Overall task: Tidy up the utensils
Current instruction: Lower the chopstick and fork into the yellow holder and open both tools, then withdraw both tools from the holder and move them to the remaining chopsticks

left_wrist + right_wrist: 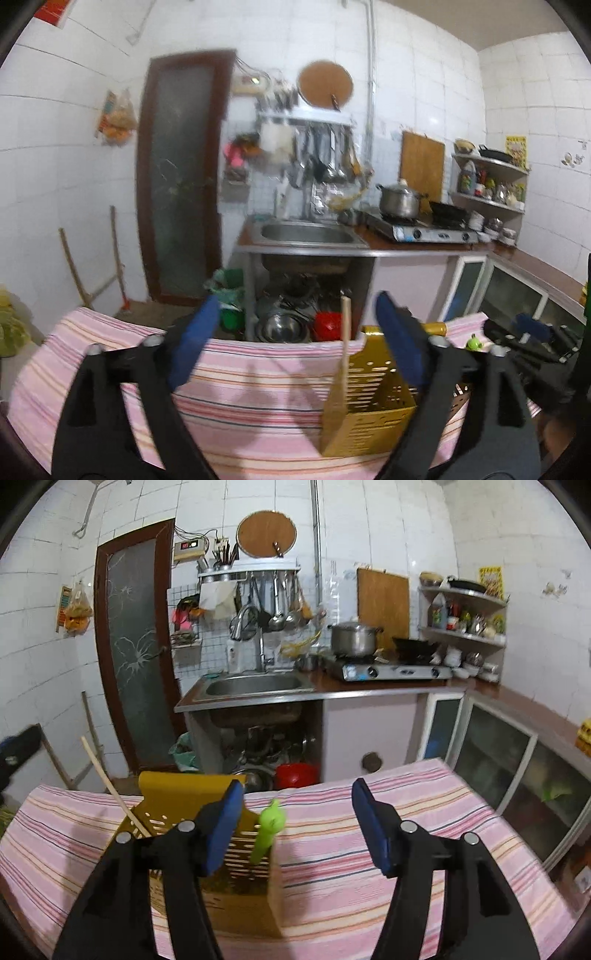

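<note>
A gold slotted utensil holder (373,398) stands on the pink striped tablecloth (240,387). A wooden spatula (341,369) stands upright at its left side, handle up. My left gripper (295,306) is open, its blue pads wide apart on either side of the spatula and not touching it. In the right wrist view the holder (236,853) holds a green-handled utensil (269,830), and the spatula's handle (110,782) leans out to the left. My right gripper (298,790) is open; the green handle stands just inside its left pad, apart from it.
Behind the table are a steel sink (255,686), a gas stove with a pot (354,638), and hanging ladles (280,605). Pots and a red bucket (295,775) sit under the sink. Glass-door cabinets (517,768) run along the right. The other gripper (532,328) is at the right.
</note>
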### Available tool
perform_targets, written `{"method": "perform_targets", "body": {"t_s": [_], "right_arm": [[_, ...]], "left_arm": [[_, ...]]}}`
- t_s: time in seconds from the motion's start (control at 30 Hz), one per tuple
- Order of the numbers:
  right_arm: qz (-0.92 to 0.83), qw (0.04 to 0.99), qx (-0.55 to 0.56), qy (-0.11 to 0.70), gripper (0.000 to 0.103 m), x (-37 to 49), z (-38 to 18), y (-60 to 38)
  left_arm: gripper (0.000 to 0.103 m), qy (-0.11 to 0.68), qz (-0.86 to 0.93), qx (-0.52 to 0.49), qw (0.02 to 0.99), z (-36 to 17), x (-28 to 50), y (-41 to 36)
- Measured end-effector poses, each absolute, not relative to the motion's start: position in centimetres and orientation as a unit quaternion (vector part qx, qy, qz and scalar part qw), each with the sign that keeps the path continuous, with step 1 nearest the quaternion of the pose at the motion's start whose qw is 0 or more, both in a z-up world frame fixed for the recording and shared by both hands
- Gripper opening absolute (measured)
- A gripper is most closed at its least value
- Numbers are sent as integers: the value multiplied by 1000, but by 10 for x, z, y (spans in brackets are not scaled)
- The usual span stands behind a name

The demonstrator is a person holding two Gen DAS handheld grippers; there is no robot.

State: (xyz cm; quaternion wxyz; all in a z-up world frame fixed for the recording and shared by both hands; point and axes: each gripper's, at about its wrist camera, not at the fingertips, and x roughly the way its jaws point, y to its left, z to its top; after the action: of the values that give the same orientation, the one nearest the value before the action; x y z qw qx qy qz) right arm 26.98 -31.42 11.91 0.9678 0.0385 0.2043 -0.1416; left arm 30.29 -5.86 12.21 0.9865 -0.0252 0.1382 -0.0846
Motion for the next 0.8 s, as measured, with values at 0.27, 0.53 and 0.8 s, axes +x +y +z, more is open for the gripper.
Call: {"method": "perform_targets", "body": {"t_s": [0.27,0.53,0.8], "right_arm": [[-150,970,25,187,87,206,126,-308],[-148,966,23,213,89,157,100,-300],[-156,959,35,232,94,134,69,-298]], "left_arm": [[98,141,-47,1,989,124,249,-33],[98,186,-11,33,982,86,219,-15],[98,224,-1,42,974,50,208,-12]]}}
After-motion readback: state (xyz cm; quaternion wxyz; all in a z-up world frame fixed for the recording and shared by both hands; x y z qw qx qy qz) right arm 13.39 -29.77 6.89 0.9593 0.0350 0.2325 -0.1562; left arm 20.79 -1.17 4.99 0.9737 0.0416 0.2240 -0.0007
